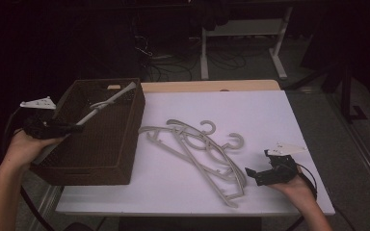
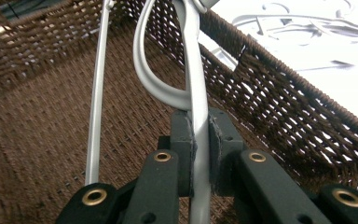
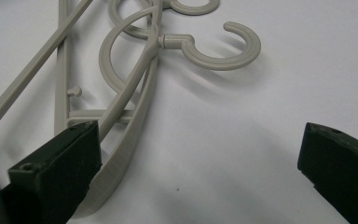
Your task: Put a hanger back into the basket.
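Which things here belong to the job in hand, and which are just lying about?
In the job: held hanger, basket, hangers on the table, left gripper, right gripper.
Lying about: table frame and cables behind.

Dim and underexposed from above, dark surroundings, tabletop (image 1: 270, 120) a dull grey-white. Brighter up close: soft shadows under the hangers (image 3: 135, 93), overexposed glare past the basket (image 2: 307, 116) rim, near weave blurred, nearest tool parts out of focus.

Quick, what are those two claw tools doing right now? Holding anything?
Left gripper: jaws closed on a grey hanger over the brown basket.
Right gripper: jaws open, holding nothing, beside the hangers on the table.
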`<act>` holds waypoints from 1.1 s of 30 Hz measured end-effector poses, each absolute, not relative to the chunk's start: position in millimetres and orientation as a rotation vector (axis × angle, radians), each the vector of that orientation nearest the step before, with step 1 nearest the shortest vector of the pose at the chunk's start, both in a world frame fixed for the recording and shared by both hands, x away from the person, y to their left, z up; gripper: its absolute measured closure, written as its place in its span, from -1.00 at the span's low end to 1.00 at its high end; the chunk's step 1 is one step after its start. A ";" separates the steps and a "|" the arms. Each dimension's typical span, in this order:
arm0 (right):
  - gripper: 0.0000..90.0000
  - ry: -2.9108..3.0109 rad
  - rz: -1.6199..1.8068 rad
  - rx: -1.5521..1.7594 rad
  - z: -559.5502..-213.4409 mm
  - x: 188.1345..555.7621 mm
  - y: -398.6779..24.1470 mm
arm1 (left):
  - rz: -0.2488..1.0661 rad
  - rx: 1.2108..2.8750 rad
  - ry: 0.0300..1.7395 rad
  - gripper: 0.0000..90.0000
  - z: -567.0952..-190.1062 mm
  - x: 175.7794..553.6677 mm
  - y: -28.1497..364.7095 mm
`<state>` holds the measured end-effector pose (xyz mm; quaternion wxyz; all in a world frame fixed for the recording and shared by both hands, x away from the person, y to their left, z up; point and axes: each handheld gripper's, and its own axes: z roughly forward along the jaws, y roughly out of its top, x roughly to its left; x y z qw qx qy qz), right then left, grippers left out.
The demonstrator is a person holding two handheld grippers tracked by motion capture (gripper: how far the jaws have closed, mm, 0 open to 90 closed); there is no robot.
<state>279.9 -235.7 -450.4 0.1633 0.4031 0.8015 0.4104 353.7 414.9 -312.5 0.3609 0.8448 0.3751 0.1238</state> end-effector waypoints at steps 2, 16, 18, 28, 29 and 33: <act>-1.00 2.288 1.169 1.151 -450.5 280.1 -235.5 | 0.329 2.203 0.969 0.82 -317.4 357.0 412.7; -1.00 2.285 1.169 1.150 -450.5 280.4 -235.6 | 0.232 2.224 1.008 0.80 -346.6 371.5 417.3; -1.00 2.283 1.169 1.148 -450.0 281.0 -235.7 | 0.223 2.232 1.035 0.75 -356.7 372.2 422.3; -1.00 2.290 1.157 1.147 -449.1 283.5 -233.3 | 0.258 2.133 1.027 0.21 -349.9 369.2 429.7; -1.00 2.290 1.156 1.148 -448.9 283.6 -233.1 | 0.262 2.120 1.032 0.15 -348.4 368.9 428.8; -1.00 2.290 1.158 1.145 -448.2 283.8 -232.6 | 0.275 2.085 1.037 -0.08 -340.8 367.6 420.0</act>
